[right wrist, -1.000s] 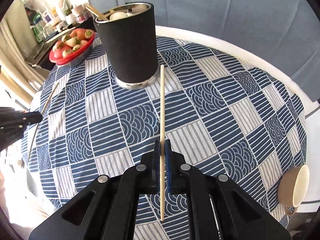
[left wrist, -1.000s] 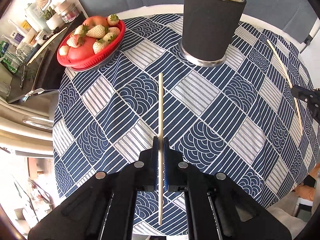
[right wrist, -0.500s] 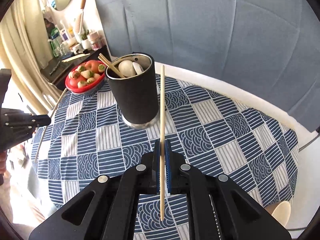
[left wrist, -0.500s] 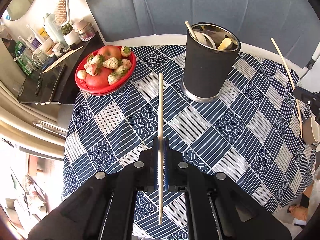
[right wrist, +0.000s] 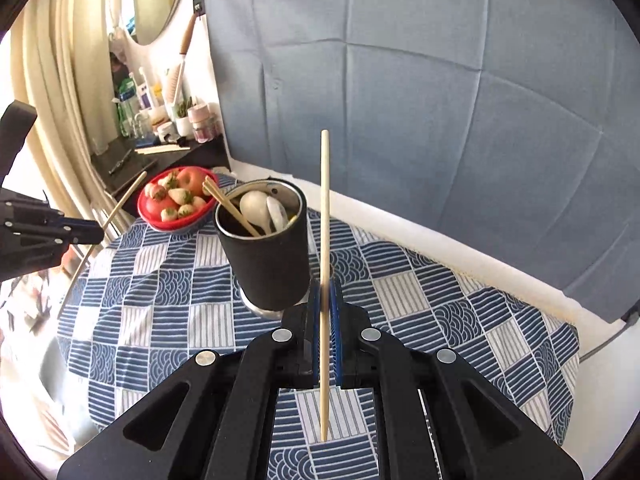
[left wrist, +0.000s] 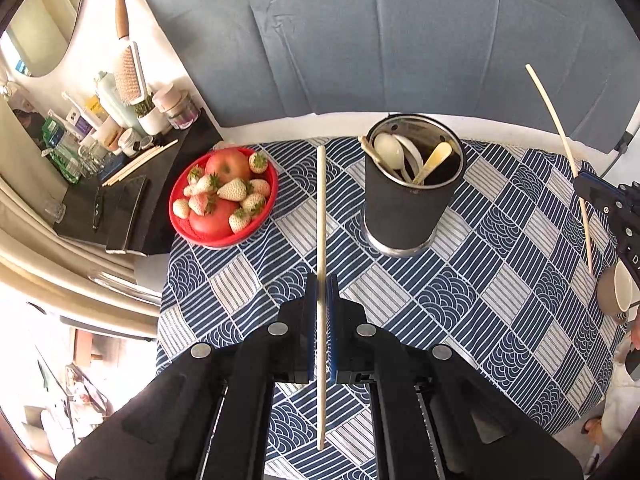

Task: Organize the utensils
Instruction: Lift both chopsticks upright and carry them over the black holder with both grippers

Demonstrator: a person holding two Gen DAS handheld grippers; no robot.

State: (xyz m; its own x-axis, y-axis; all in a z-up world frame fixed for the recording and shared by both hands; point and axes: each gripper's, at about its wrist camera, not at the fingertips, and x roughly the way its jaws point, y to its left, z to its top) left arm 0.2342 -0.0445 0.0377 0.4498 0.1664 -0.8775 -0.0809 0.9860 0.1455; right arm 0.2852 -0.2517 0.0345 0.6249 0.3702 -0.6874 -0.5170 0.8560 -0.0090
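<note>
The left gripper [left wrist: 321, 280] is squeezed tight on a long wooden chopstick [left wrist: 321, 216]. The stick runs right down the middle between the two jaws. Its far end pointing to 12 o'clock sticks out well past the tips, and its near end pointing to 6 o'clock hangs out behind them, over the blue and white tablecloth [left wrist: 500, 280]. The jaws pinch the stick a bit past its middle, nearer the 6 o'clock end.

The right gripper [right wrist: 326, 284] is closed on a second chopstick [right wrist: 325, 208] in the same way. That stick also sits straight between the jaws, with one end up at 12 o'clock in front of the blue curtain [right wrist: 440, 100] and the other end down at 6 o'clock.

From the left camera, the black utensil cup [left wrist: 408, 204] stands on the cloth at about 1 o'clock from the jaws, apart from the stick. Inside it are white spoons [left wrist: 390, 148] and another stick. A red bowl of strawberries and apples [left wrist: 224, 200] sits at about 11 o'clock, near the table edge. The right gripper and its stick show at 3 o'clock, held in the air. A small cup [left wrist: 616, 292] lies on its side at the 3 o'clock edge.

From the right camera, the black cup is just left of the stick, at about 11 o'clock from the jaws. The left gripper shows at 9 o'clock
</note>
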